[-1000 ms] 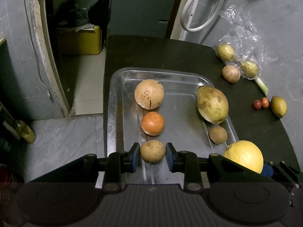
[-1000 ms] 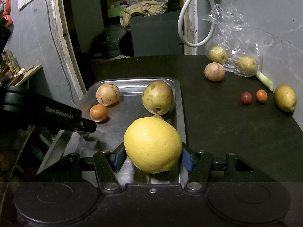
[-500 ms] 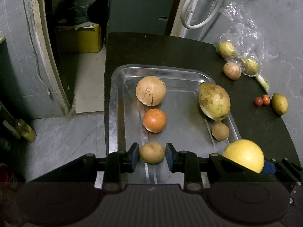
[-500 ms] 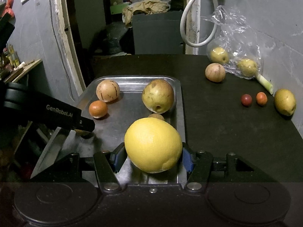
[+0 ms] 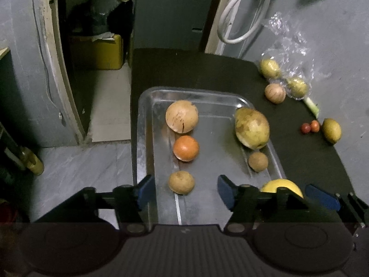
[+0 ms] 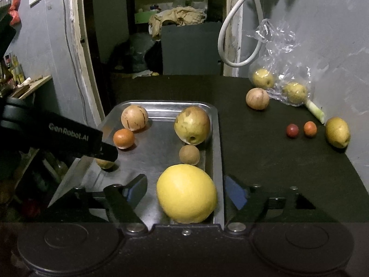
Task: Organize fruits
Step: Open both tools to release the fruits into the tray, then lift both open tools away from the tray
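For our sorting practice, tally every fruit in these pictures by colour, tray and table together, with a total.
Tan or brown fruits: 4
Yellow-green fruits: 4
Big bright yellow fruit: 1
Orange fruit: 1
Small red or orange fruits: 2
Total: 12

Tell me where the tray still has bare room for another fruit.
The middle lane of the tray is bare, between the orange and the big pear. Its far edge is free too. The near right corner is crowded by the yellow citrus.

Black hand-held gripper (image 5: pixel 183 190), blue finger pads (image 5: pixel 144 188), silver screws, white lettering
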`<state>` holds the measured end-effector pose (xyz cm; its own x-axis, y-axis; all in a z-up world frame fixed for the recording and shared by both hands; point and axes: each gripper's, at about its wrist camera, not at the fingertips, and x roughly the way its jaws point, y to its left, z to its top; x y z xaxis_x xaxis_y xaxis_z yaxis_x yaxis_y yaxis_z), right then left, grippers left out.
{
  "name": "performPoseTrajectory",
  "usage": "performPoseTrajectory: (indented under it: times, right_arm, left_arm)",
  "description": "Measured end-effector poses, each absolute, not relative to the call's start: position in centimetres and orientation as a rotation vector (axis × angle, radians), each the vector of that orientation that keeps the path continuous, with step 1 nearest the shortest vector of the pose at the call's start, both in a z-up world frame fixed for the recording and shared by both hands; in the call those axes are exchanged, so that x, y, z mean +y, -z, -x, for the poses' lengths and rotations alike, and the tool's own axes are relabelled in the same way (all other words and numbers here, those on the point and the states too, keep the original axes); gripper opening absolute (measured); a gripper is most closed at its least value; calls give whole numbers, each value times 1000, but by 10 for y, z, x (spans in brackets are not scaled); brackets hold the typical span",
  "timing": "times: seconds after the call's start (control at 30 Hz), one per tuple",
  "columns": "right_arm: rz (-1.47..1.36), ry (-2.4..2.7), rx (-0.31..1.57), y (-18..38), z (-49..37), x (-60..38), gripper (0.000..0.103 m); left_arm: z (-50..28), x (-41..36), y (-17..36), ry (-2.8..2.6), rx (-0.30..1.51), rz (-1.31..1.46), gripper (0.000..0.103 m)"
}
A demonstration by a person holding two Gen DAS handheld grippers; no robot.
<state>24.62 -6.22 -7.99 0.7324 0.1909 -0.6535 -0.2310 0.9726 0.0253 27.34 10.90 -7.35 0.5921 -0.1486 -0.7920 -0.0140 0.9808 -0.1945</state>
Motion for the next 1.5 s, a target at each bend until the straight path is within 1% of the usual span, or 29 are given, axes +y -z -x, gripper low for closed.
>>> performPoseTrajectory:
  times: [0.03,0.1,0.17,0.27,0.33,0.37,0.53,0.9,1.27,1.5]
  right_arm:
    - [57,-230,706,77,-243,-62,85]
    - [54,-227,696,72,-237,-63,89]
    - [50,-224,687,66,-231,-64,96]
    - [43,-221,675,56,-220,-66,101]
    - [40,-223,674,50,-213,-69,102]
    - [40,-226,675,47,-210,-69,102]
    - [37,-256,709,40,-193,-76,102]
    - [29,-226,858,47,-161,-96,102]
    - [-24,-67,907,45,-151,-142,102]
    - [-60,26,880,42,-151,-170,102]
  left_arm:
    - [-270,110,70,79,926,192,76]
    - [-264,113,63,79,913,196,81]
    - [-256,116,57,78,900,201,84]
    - [-245,121,49,80,884,198,91]
    - [-235,124,44,78,876,190,98]
    - [-231,126,42,78,872,188,99]
    - [-209,133,40,86,900,181,102]
    - [-172,134,60,117,1045,167,102]
    - [-178,85,54,279,1106,76,102]
    - [-190,57,48,341,1098,47,102]
